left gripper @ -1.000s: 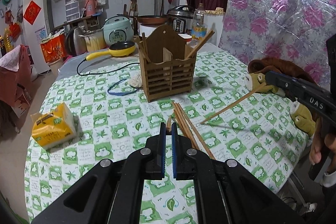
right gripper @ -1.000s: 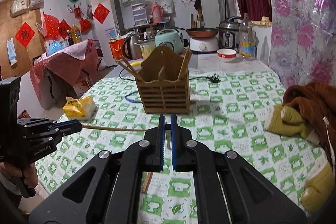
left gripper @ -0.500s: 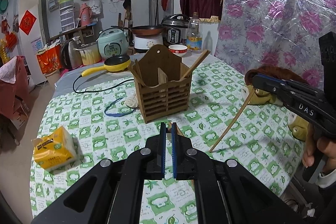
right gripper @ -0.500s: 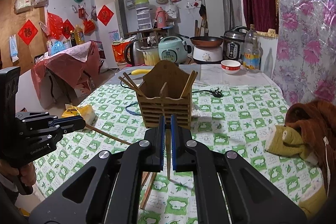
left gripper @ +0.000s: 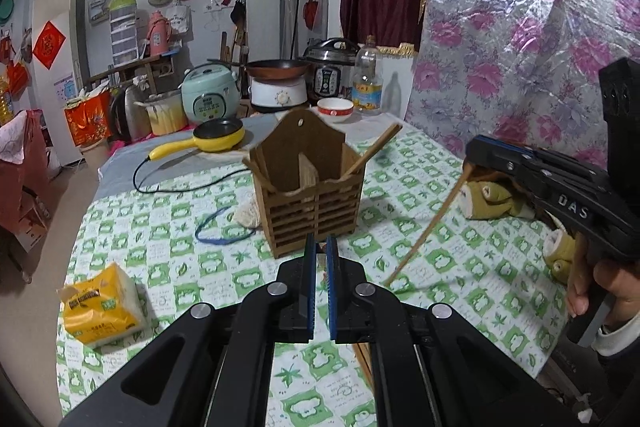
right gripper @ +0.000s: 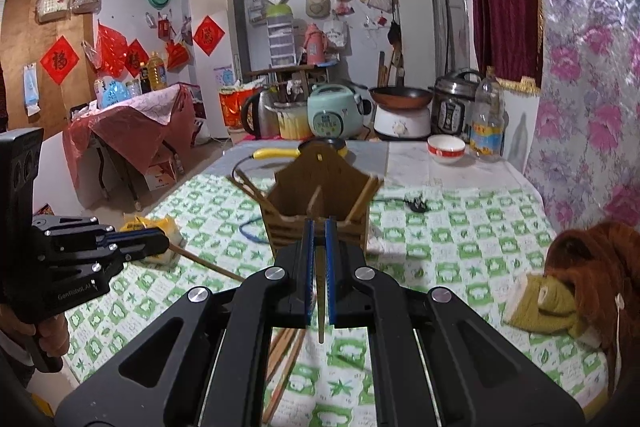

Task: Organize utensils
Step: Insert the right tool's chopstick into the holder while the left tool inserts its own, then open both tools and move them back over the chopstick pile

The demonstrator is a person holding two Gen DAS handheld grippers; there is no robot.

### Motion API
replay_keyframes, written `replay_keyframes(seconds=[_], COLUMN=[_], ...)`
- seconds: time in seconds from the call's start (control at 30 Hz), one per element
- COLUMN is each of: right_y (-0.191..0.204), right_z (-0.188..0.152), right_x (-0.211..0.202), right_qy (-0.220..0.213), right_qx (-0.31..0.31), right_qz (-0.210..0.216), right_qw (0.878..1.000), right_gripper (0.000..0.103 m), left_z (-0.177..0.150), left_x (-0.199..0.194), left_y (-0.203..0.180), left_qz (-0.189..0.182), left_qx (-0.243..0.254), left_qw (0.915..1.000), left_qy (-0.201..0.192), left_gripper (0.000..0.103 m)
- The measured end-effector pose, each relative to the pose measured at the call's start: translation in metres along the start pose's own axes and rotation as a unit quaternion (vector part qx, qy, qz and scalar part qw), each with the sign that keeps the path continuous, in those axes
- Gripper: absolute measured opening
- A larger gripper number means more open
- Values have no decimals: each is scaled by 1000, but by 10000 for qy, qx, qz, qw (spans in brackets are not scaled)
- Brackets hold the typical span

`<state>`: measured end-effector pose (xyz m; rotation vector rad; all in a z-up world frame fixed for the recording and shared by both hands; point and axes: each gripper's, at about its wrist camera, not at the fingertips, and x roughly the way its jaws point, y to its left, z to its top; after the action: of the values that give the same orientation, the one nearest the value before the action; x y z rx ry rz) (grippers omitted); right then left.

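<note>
Chopsticks: each of the 2 grippers, left gripper (left gripper: 319, 247) and right gripper (right gripper: 318, 231), is clenched on 1 chopstick before 1 wooden holder (left gripper: 310, 187) at frame centre.

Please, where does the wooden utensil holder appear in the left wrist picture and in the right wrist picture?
Left wrist view: the wooden utensil holder stands at the centre, just above the left gripper.
Right wrist view: the holder is again at the centre, its lower part hidden behind the right gripper.
Shared landmark: the red and white bowl stands behind the holder, to the right, in both views.
</note>
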<state>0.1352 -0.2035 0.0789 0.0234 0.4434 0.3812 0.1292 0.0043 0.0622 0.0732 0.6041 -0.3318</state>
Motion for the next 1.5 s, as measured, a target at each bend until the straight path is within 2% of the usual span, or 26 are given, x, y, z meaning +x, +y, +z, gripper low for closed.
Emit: replay_keyframes(seconds=[0.3,0.5,0.8,1.03,1.27,1.37,1.4,1.43,1.5], right_y=[1,1,-4,-5,-9,-15,-17,-18,-22], right_z=[55,90,124,122,87,73,70,67,62], right_x=[-2,5,46,82,115,123,123,122,108], right_qy=[-521,-844,-963,-976,-600,-276,-234,-241,-390], right_qx=[-41,-121,-72,7,85,299,382,438,571], right_qz=[145,69,-164,-440,-603,-387,-364,-378,-427], right_qw=[9985,9963,9952,9943,9963,9984,9983,9980,9967], right_gripper=[6,6,6,6,6,12,21,35,47], left_z=[45,71,93,91,75,71,71,72,74], left_x=[-18,-28,-13,7,43,55,57,57,48], left_y=[-3,1,9,16,23,24,23,24,27], left_qz=[-24,80,334,431,462,441,442,488,446], left_qx=[171,235,330,395,296,314,329,305,199], left_qw=[9990,9970,9959,9963,9983,9985,9985,9983,9988], left_qy=[-417,-735,-774,-622,-207,-8,35,64,-8], left_gripper=[5,5,5,5,5,5,6,6,11])
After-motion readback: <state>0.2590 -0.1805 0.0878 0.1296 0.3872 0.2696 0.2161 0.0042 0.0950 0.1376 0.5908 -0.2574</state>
